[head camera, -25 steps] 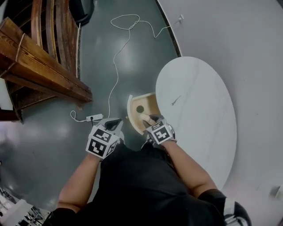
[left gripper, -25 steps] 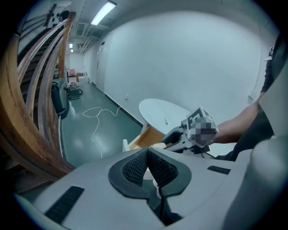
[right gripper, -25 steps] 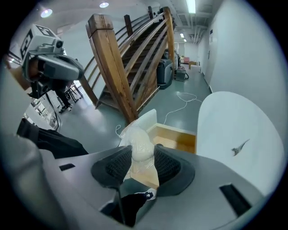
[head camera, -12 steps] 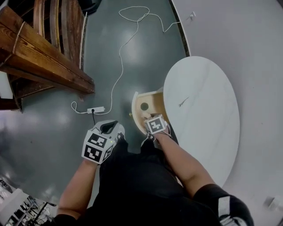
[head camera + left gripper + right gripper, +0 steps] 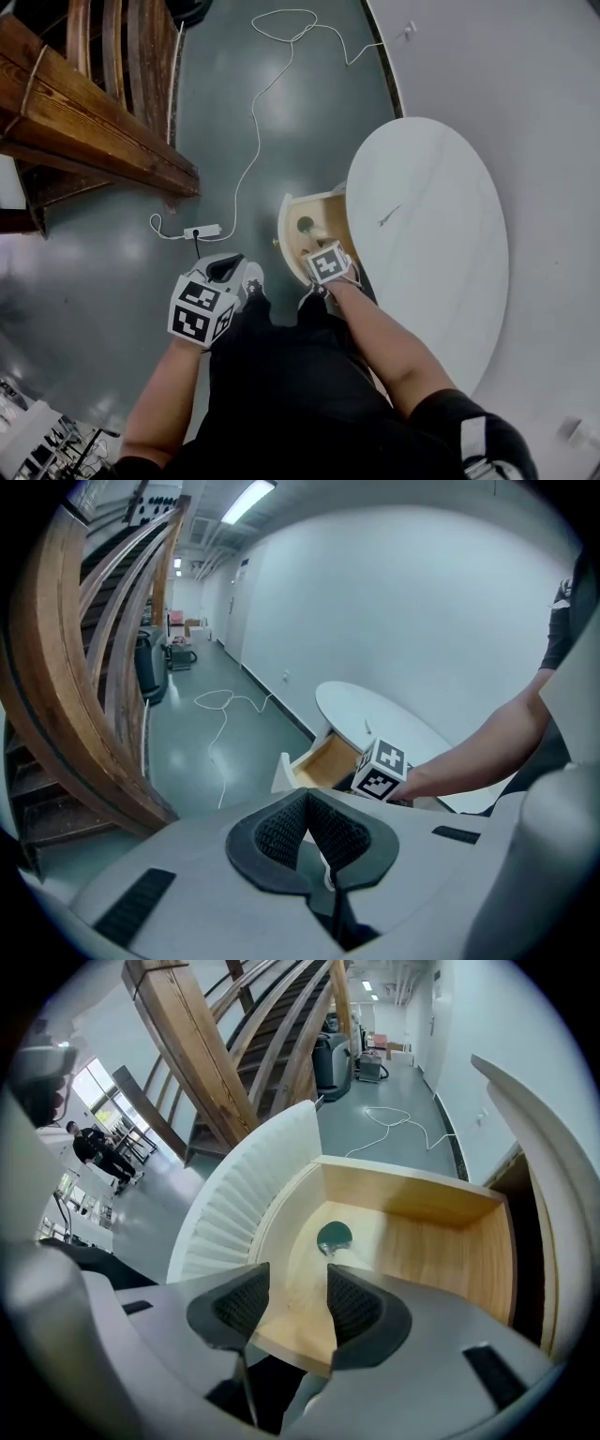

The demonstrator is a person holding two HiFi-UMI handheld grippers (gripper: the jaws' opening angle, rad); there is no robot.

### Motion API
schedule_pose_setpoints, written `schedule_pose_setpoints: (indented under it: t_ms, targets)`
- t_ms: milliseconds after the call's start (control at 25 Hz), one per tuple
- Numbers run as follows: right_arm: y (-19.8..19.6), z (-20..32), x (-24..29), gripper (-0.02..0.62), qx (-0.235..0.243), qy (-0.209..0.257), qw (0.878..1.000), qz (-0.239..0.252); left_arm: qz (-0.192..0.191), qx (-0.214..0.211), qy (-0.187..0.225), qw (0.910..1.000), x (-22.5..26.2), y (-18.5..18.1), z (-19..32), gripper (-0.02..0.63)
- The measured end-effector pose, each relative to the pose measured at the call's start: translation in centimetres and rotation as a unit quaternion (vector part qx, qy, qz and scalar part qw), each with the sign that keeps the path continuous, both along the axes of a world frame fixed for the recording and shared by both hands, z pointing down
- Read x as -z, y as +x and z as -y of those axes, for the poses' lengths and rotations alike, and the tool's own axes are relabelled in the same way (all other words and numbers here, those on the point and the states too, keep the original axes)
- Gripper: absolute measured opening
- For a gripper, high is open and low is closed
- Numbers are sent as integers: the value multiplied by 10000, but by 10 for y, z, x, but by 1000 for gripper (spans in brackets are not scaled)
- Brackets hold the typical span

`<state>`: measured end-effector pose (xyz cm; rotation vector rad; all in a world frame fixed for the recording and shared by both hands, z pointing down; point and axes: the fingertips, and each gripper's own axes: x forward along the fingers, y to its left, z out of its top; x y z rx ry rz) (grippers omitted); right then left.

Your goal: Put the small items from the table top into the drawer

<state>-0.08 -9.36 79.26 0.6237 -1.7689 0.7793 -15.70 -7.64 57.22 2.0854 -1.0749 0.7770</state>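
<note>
Lowered into the drawer [image 5: 441, 1251], my right gripper [image 5: 295, 1299] has just opened, empty, near a green disc [image 5: 334, 1236]; left gripper [image 5: 309, 834] closed, empty.

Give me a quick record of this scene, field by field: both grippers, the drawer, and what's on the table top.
left gripper: shut, empty, held left of the drawer
right gripper: over the open drawer; jaws have just been opening, nothing between them
drawer: pulled open; a dark round item lies inside
table: one small thin item on top
</note>
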Motion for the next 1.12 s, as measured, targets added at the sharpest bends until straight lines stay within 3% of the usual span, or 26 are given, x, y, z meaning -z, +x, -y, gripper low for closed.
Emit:
schedule_pose_setpoints:
  t_ms: [240,520,920,1120]
  targets:
    - [-13,6,38,178,26,508,9971,560,-38,-211,145,9997,7,16,13,14]
    - [-14,24,117,149,-28,1387,9830,1201,-38,-491,347,9982,20,41,25,14]
    - [51,54,177,132,-838,2081,9642,1413,-20,-878,607,9943,37,83,37,14]
    - [103,81,187,117,-1655,2464,9481,1137,-7,-983,661,9930,44,94,39,14]
